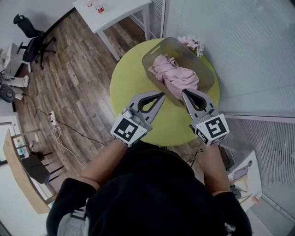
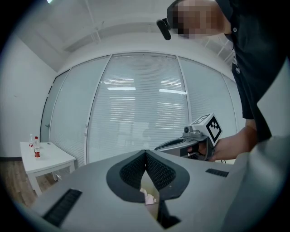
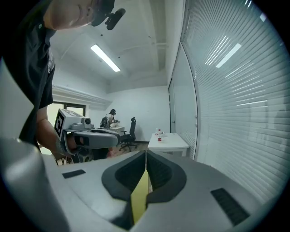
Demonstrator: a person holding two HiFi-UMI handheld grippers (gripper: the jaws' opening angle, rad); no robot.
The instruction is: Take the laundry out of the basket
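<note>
Round worktop (image 1: 131,78), yellow-green, plain surface. Basket (image 1: 203,65) sits on its far right part, translucent grey-olive, long side running diagonally, near corner well in from the near edge. Small bunch of pale pink flowers (image 1: 192,44) at the far rim, just beside the basket's far end. Left half of the worktop bare. Worktop stands on wood-plank floor (image 1: 78,69); a white table (image 1: 117,11) stands on that floor beyond it.

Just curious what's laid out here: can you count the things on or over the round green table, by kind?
Basket: 1
Pile of pink laundry: 1
Bunch of flowers: 1
Hand tools: 2, the left tool and the right tool
Total: 5
</note>
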